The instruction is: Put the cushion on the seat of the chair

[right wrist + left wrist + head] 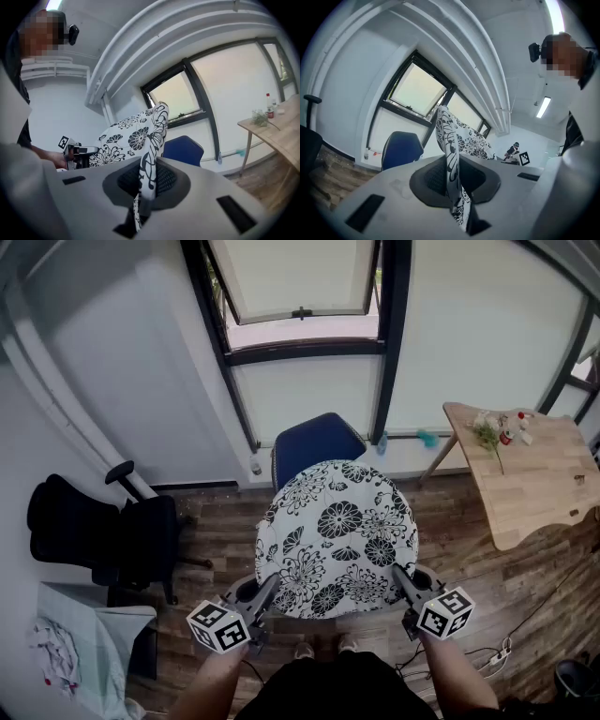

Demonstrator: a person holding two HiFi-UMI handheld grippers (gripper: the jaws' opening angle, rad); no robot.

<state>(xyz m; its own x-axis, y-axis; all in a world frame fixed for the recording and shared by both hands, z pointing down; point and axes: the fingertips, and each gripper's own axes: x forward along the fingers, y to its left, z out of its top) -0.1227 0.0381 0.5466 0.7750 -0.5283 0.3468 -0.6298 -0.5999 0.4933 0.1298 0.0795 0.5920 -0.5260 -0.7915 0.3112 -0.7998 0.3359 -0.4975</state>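
A round white cushion (337, 538) with black flowers hangs flat in the air between my two grippers. My left gripper (265, 594) is shut on its near left edge, and the fabric (451, 159) runs pinched between the pads. On the near right edge my right gripper (403, 579) is shut, with cloth (149, 164) squeezed between its pads. The blue chair (317, 442) stands just beyond the cushion under the window; only its backrest shows, and the seat is hidden behind the cushion. That chair also appears in the left gripper view (401, 148) and the right gripper view (183, 149).
A black office chair (103, 535) stands at the left. A wooden table (525, 465) with small items is at the right. A light cabinet with cloth (80, 643) sits at the near left. Cables and a power strip (497, 657) lie on the wood floor at right.
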